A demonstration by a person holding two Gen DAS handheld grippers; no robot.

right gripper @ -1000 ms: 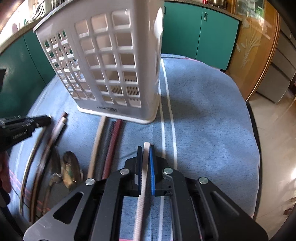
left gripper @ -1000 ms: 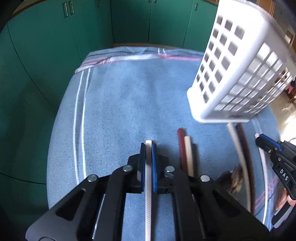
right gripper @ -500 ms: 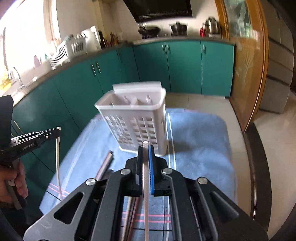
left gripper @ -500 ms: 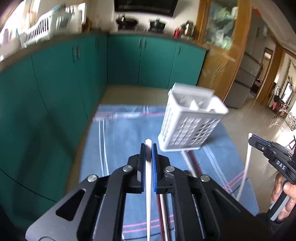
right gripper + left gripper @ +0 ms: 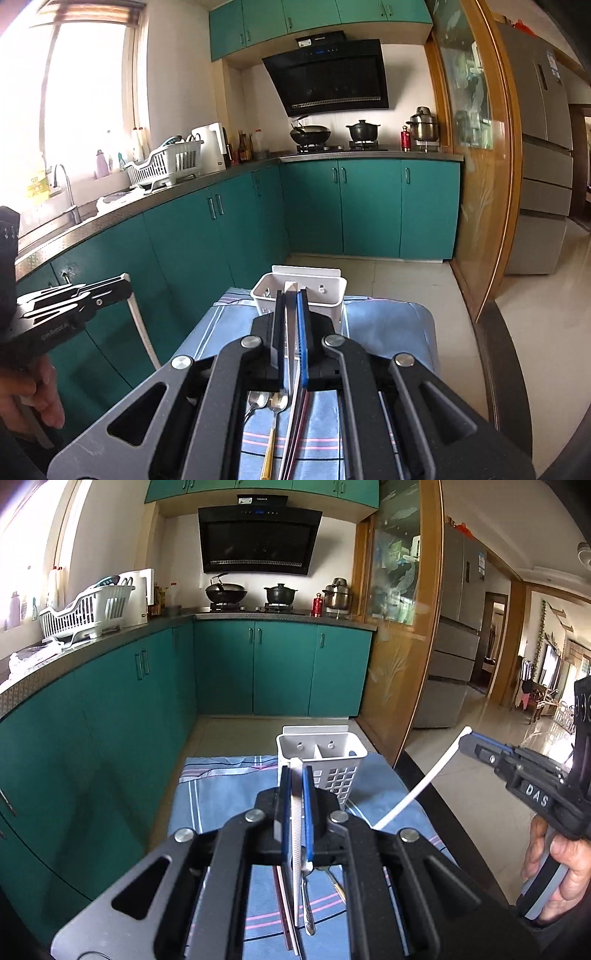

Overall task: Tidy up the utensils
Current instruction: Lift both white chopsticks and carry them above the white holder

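Observation:
My left gripper (image 5: 296,771) is shut on a white chopstick (image 5: 296,849), held high above the table. My right gripper (image 5: 291,295) is shut on another white chopstick (image 5: 290,332); that gripper also shows in the left wrist view (image 5: 466,737) with its chopstick (image 5: 417,786) slanting down. The white slotted utensil basket (image 5: 332,760) stands upright on the blue cloth below, and it also shows in the right wrist view (image 5: 328,293). Spoons (image 5: 258,400) and more chopsticks (image 5: 301,435) lie on the cloth under the grippers.
The blue striped cloth (image 5: 221,805) covers a small table (image 5: 391,332). Teal kitchen cabinets (image 5: 129,716) stand to the left and behind. A wooden glass door (image 5: 399,627) is on the right. A spoon (image 5: 308,908) lies below the left gripper.
Both grippers have risen well above the table, each carrying its chopstick. The basket now looks small and far below, and the kitchen has come into view.

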